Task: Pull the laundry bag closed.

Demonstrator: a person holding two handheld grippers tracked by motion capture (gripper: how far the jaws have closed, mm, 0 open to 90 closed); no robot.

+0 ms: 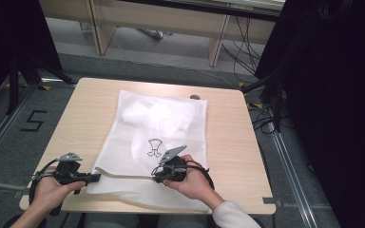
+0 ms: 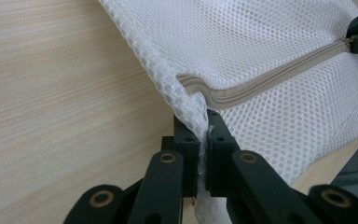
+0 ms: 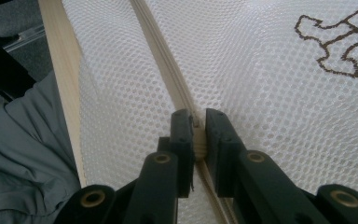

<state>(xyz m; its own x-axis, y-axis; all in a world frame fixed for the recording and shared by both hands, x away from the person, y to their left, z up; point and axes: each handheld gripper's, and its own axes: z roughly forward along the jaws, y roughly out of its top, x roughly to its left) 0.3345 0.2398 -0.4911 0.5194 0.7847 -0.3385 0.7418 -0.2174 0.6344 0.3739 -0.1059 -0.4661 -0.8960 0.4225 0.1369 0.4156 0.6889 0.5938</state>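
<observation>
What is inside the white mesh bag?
Through the mesh bag, a bunched white item shows near the far end. What it is cannot be told, as the mesh blurs it.

**Mesh bag lying flat on the worktop, a gripper at each end of its near edge**

The mesh bag [image 1: 157, 137] is lying across the middle of the worktop [image 1: 228, 137], its near edge overhanging the front. The zipper [image 2: 270, 77] is running along that near end. The left gripper [image 1: 92, 178] is sitting at the bag's near left corner, the right gripper [image 1: 158, 176] farther right on the zipper.
</observation>
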